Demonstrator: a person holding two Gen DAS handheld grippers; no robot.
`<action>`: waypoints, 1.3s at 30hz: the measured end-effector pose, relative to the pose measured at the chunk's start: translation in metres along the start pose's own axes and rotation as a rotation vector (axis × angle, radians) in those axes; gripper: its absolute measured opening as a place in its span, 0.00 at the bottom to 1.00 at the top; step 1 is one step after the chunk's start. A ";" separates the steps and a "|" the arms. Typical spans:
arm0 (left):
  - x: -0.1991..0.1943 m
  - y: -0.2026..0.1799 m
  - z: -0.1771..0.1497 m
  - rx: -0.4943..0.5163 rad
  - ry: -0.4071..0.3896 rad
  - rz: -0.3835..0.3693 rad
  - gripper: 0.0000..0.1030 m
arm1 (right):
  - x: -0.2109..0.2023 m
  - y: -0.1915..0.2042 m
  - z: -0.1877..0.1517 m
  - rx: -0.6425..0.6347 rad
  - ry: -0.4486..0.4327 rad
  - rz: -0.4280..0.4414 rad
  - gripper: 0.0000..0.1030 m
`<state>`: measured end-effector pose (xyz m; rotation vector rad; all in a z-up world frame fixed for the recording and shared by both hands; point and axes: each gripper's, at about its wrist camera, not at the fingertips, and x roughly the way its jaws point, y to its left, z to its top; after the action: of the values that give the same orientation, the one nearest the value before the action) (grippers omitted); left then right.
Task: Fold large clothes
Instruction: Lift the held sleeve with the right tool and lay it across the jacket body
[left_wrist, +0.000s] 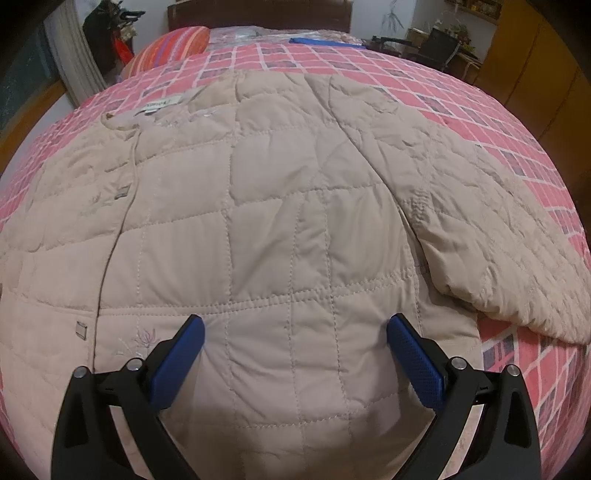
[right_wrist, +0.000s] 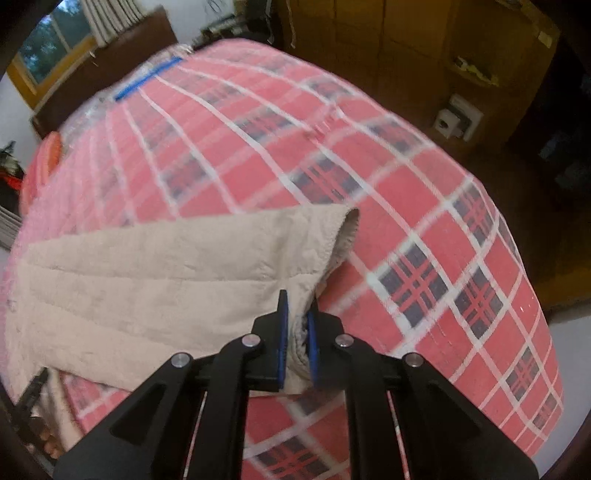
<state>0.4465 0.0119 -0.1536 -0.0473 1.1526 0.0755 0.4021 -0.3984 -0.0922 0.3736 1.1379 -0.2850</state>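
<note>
A beige quilted jacket (left_wrist: 266, 206) lies spread flat on a bed, collar and label toward the far left, one sleeve (left_wrist: 491, 229) angled out to the right. My left gripper (left_wrist: 295, 325) hovers open over the jacket's lower body, its blue pads wide apart with nothing between them. In the right wrist view the sleeve (right_wrist: 177, 266) stretches leftward, and my right gripper (right_wrist: 297, 306) is shut on the cuff end of that sleeve, fabric bunched between its blue pads.
The bed wears a red and white checked bedspread (right_wrist: 424, 229). A striped orange pillow (left_wrist: 173, 46) and a blue strip (left_wrist: 325, 42) lie near the headboard. Chairs (left_wrist: 436, 48) and wooden cabinets (right_wrist: 406, 55) stand beyond the bed's right side.
</note>
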 end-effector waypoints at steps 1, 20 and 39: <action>-0.001 0.002 0.000 0.006 0.003 -0.009 0.97 | -0.010 0.006 0.002 -0.008 -0.026 0.029 0.08; -0.025 0.073 -0.010 -0.029 -0.019 -0.043 0.96 | -0.046 0.255 -0.035 -0.425 0.002 0.432 0.06; -0.017 0.076 -0.020 -0.026 -0.016 -0.055 0.96 | 0.009 0.184 -0.028 -0.410 0.006 -0.080 0.76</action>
<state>0.4152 0.0853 -0.1457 -0.1015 1.1338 0.0422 0.4571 -0.2201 -0.0848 -0.0328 1.1864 -0.1152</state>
